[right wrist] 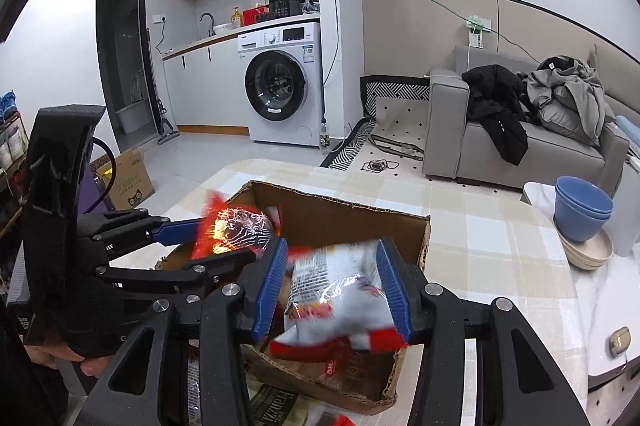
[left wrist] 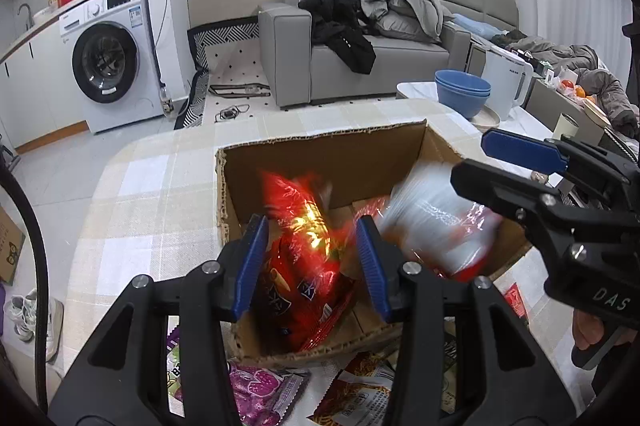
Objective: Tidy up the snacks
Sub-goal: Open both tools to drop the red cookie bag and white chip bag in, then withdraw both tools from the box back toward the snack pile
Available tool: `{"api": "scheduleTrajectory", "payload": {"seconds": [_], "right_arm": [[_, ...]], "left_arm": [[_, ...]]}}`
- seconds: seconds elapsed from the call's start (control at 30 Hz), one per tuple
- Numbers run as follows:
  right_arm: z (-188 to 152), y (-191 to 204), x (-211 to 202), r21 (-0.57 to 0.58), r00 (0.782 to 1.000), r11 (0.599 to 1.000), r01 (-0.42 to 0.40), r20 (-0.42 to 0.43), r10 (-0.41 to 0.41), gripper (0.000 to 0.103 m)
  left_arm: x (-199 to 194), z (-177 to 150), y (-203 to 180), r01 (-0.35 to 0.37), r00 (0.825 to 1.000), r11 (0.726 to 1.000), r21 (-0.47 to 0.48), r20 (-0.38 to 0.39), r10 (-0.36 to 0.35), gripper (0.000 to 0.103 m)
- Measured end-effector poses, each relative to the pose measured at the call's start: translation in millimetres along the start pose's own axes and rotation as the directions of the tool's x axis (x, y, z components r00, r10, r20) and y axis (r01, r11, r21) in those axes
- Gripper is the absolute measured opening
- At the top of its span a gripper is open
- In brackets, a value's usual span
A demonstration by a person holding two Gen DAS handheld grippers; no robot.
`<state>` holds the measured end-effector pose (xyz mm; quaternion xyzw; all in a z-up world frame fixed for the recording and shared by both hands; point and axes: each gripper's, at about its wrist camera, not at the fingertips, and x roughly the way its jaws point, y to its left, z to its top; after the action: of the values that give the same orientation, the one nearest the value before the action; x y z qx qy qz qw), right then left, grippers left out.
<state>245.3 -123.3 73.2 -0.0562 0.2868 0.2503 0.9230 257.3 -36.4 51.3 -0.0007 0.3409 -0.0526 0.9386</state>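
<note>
Red snack bag (left wrist: 304, 266) sits between loosened left gripper (left wrist: 312, 266), seemingly released.

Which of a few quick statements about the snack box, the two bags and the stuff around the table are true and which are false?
1. The cardboard box stands on a checked tablecloth. True.
2. A red snack bag sits between the left tongs, over the box. True.
3. The bag between the right tongs is solid green. False: the white and red bag is mostly white with red ends.
4. The blue bowls are inside the box. False: they are stacked on a cream dish on the white side table beyond it.
5. A purple snack packet lies outside the box, near its close edge. True.
</note>
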Motion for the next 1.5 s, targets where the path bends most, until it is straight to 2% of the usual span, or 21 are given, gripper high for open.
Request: {"api": "scheduleTrajectory", "payload": {"seconds": [0.1,0.17,0.23,0.3,0.53,0.6,0.67,0.97,1.27,1.5], "right_arm": [[-1,0,-4,-0.006,1.0,1.0,0.011,0.002,-0.011,0.053],[-1,0,-7,-0.007,1.0,1.0,0.018,0.008,-0.018,0.061],[-1,-3,-15,0.008,0.999,1.0,0.024,0.036,-0.024,0.083],[-2,-7,-22,0.025,0.998,1.0,0.019,0.055,-0.02,0.092],[-6,-15,-38,0.05,0.998,0.998,0.031,0.056,-0.034,0.102],[-7,-17,-41,0.053,0.998,0.998,0.034,0.053,-0.036,0.102],[-10,-18,-44,0.062,0.998,0.997,0.038,0.05,-0.041,0.102],[-24,-21,-59,0.089,0.999,0.996,0.03,0.03,-0.033,0.103],[-39,-15,-75,0.106,0.998,0.993,0.061,0.013,-0.062,0.103],[-55,-8,-81,0.131,0.998,0.989,0.062,-0.012,-0.061,0.103]], "left_arm": [[-4,1,-1,0.0,1.0,1.0,0.0,0.004,0.0,0.048],[-7,1,-2,-0.01,1.0,1.0,0.005,0.003,0.01,0.059],[-13,0,-2,-0.01,1.0,1.0,-0.002,0.015,0.01,0.071],[-19,-2,-2,-0.01,1.0,1.0,-0.011,0.023,0.01,0.078],[-37,-6,4,-0.01,0.999,1.0,-0.029,0.036,0.011,0.086],[-40,-9,3,-0.012,0.999,1.0,-0.026,0.03,0.013,0.092],[-44,-10,2,-0.026,0.999,0.999,-0.024,0.038,0.027,0.103],[-67,-21,9,-0.044,0.998,0.998,-0.039,0.047,0.046,0.103],[-103,-38,17,-0.053,0.995,0.997,-0.053,0.077,0.057,0.103],[-119,-56,22,-0.061,0.996,0.996,-0.058,0.064,0.065,0.103]]}}
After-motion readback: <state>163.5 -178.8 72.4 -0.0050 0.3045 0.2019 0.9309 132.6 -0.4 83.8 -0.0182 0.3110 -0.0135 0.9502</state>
